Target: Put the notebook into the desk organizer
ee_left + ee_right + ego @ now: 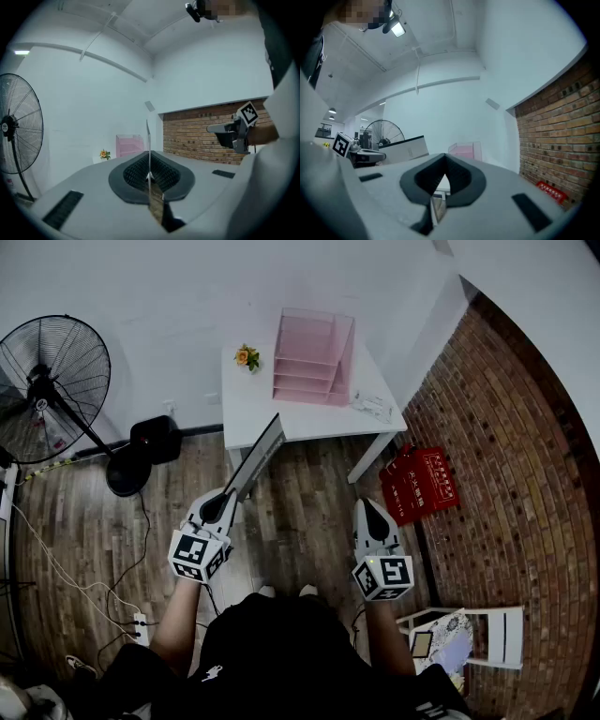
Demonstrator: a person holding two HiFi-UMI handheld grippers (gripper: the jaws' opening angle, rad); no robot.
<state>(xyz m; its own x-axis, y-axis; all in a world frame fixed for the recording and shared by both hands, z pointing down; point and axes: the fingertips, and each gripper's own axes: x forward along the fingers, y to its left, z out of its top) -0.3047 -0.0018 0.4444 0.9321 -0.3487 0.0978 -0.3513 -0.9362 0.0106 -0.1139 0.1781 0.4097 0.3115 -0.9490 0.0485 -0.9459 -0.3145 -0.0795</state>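
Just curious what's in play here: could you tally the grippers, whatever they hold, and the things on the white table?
Grippers: 2 (left gripper, right gripper)
Notebook, held by the left gripper: 1
Organizer: 1
Flower: 1
Small white item, too small to identify: 1
Total: 6

- Fan (42, 390), 10 o'clock in the head view: cage cut off by the left edge.
- Small white items (373, 407) on the table (281, 418) corner, 1 o'clock: too small to identify.
- Notebook (258, 460): the left gripper view shows it edge-on only, covers unseen.
- Red box (419, 484), 3 o'clock: print illegible.
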